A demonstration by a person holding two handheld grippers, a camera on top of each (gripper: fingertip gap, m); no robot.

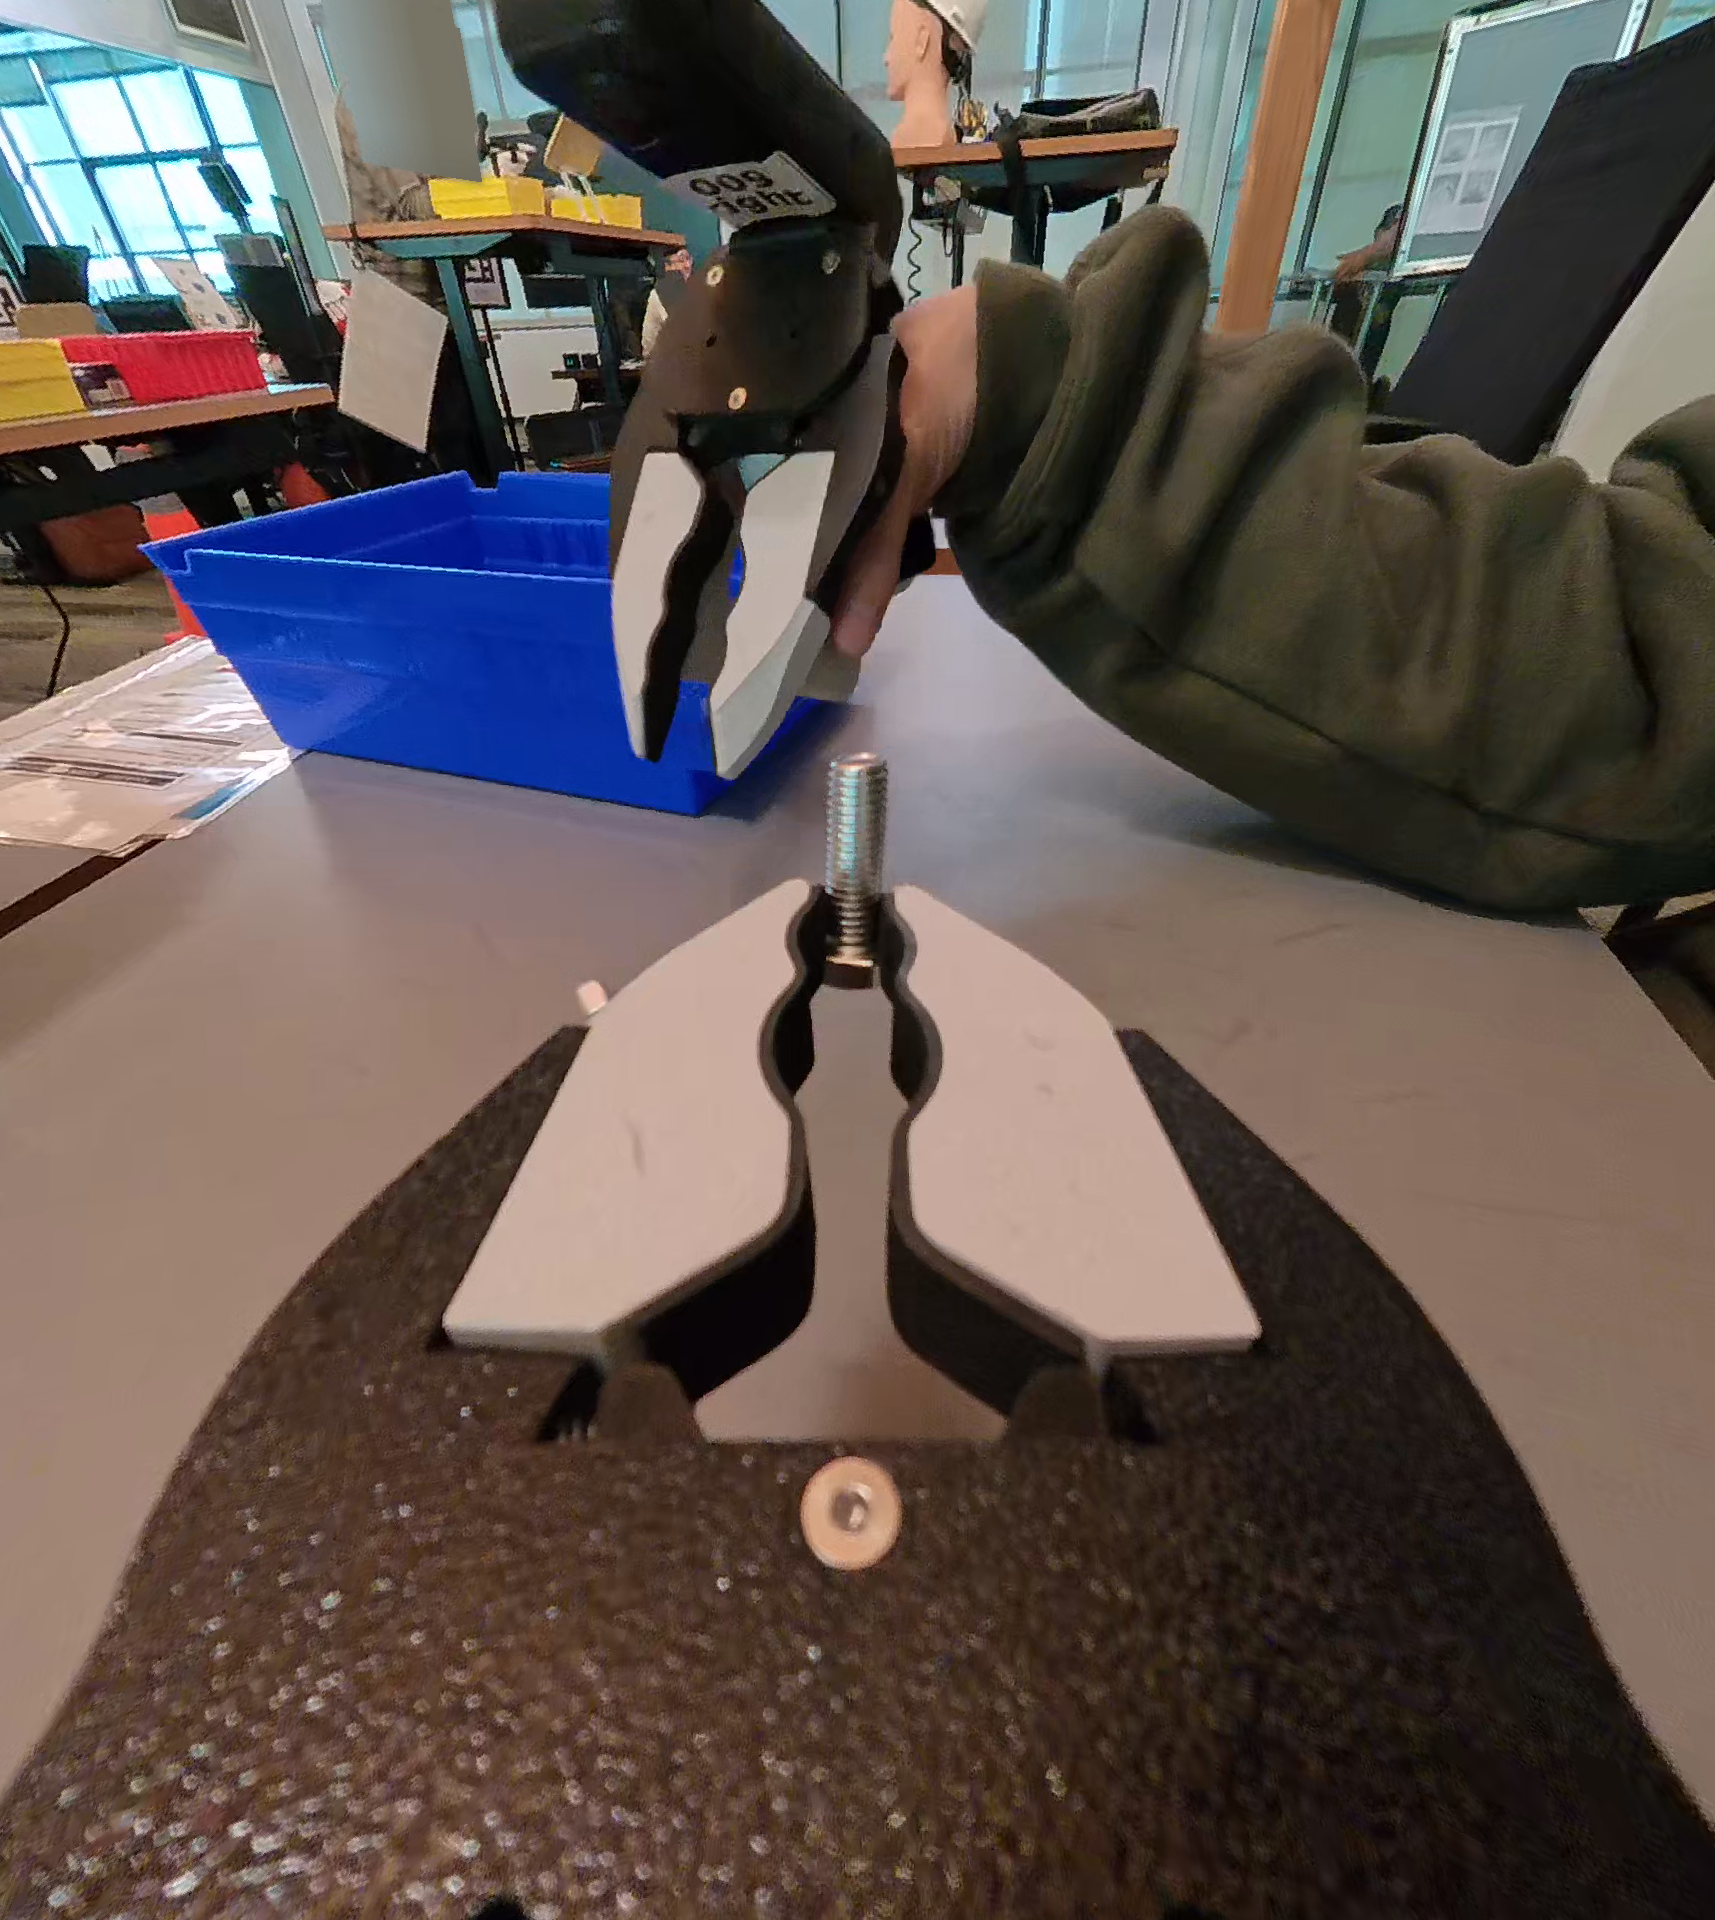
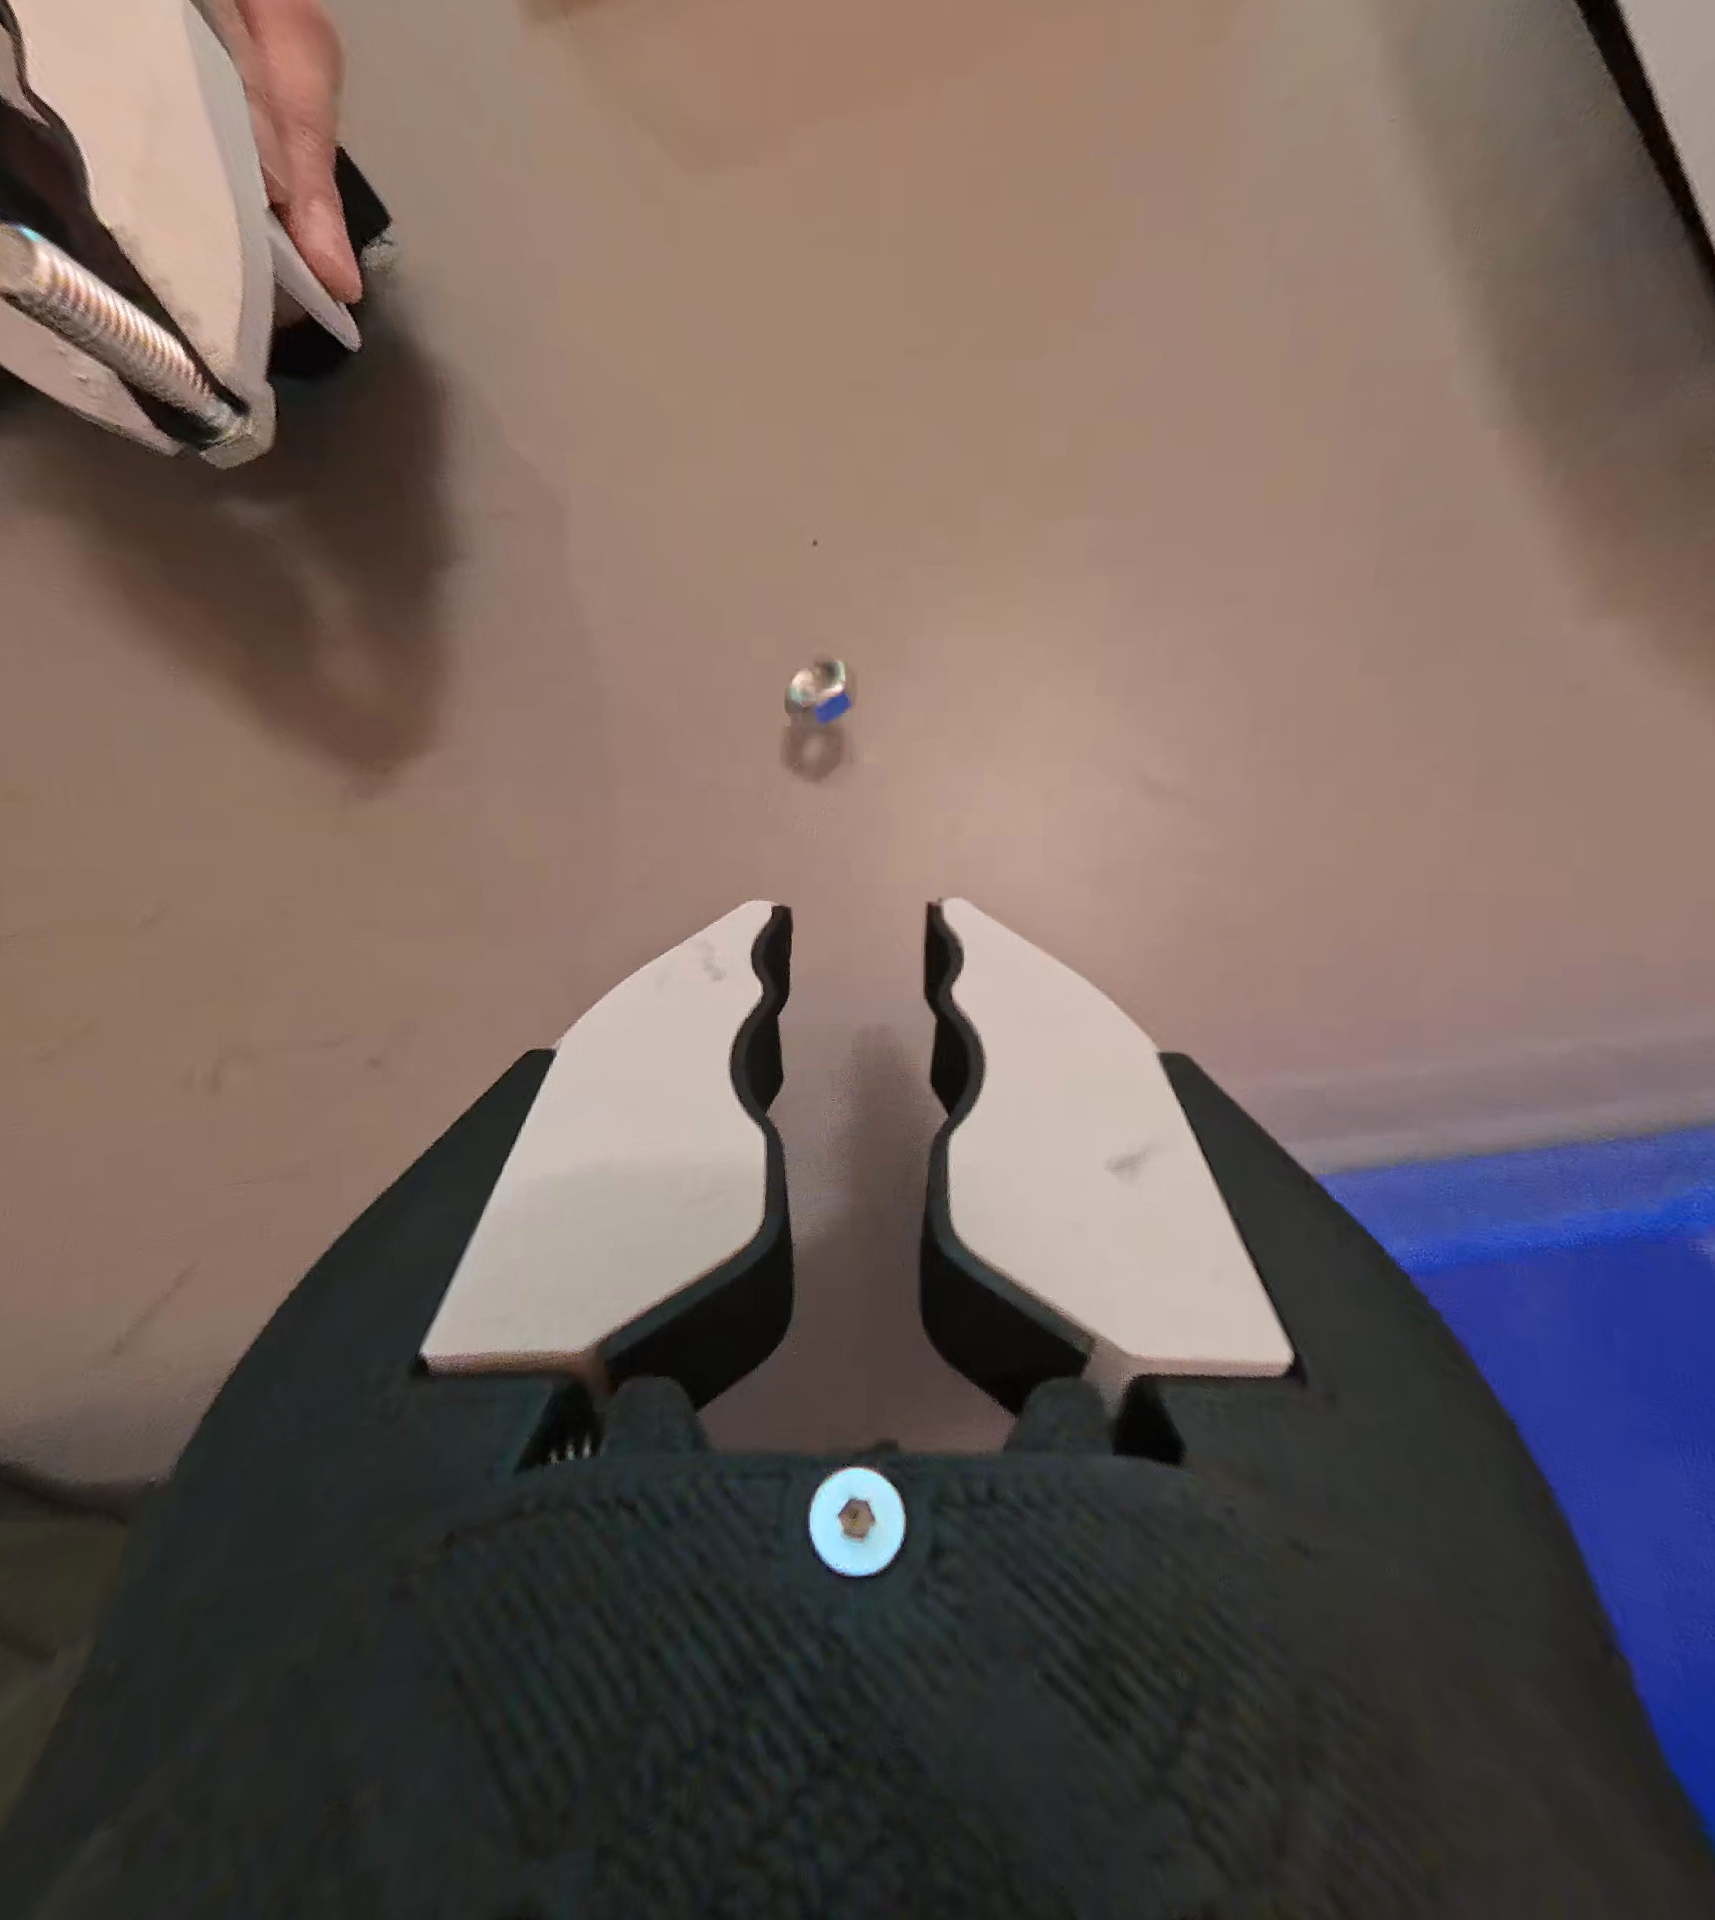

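Left claw (image 1: 851, 940), seen from its own camera, lies low and nearly level over the grey desk (image 1: 1248, 1091), its two grey-padded fingers (image 1: 687, 1122) pinched on the head end of a silver threaded bolt (image 1: 855, 831) that stands upright out of the tips. Right claw (image 1: 692, 743) hangs above and just beyond that bolt, tilted steeply down, its tips a little apart with nothing between them. A hand (image 1: 926, 457) in an olive green sleeve (image 1: 1300, 582) grips it from the right. Behind it, on the far left part of the desk, sits a blue plastic bin (image 1: 396, 634). From the right claw's camera, looking almost straight down, the claw (image 2: 858, 914) is spread and empty; a small silver nut (image 2: 820, 688) lies on the desk ahead of the tips, clearly apart from them. The bolt (image 2: 105, 322) in the left claw (image 2: 209, 416) shows at the upper left, well away from the nut.
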